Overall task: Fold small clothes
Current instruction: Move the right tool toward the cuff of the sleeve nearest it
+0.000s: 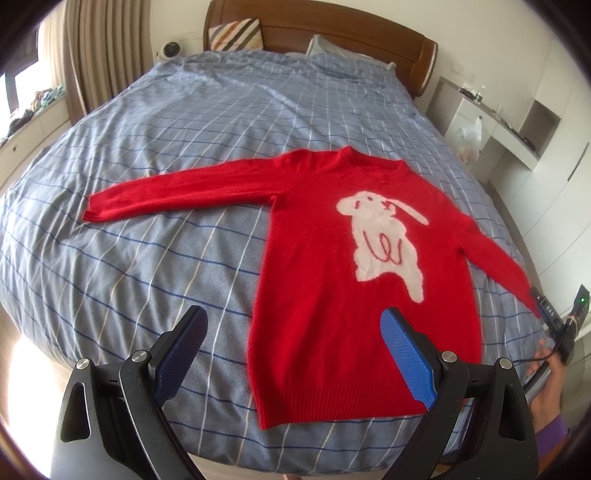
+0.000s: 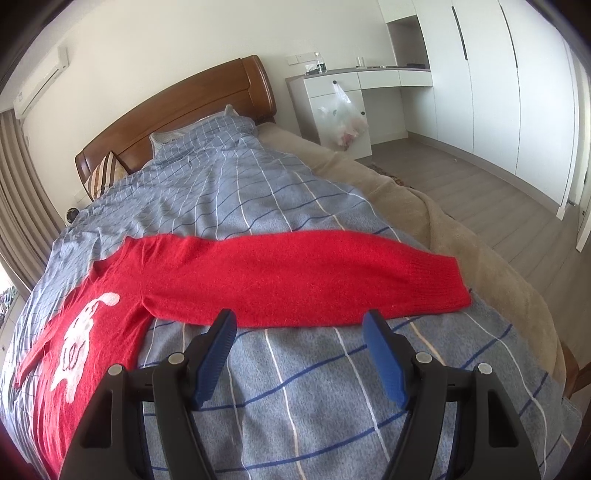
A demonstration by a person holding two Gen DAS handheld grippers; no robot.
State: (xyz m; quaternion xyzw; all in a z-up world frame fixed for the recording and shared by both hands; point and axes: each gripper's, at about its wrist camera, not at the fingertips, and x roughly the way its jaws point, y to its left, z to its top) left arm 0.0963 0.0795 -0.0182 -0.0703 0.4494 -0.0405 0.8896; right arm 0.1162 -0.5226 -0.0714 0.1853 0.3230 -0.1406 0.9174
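On the checked blue bedcover a red sweater lies flat, rabbit side up — neck toward the headboard, hem toward the foot, sleeves spread crosswise. Both the left gripper and right gripper hang released, grasping nothing. The right cuff reaches the bedcover's edge — its tip is hidden in the left view.

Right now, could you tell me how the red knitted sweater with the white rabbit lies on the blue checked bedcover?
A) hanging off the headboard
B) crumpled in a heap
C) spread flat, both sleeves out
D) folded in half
C: the red sweater lies flat on the bedcover, both sleeves stretched sideways.
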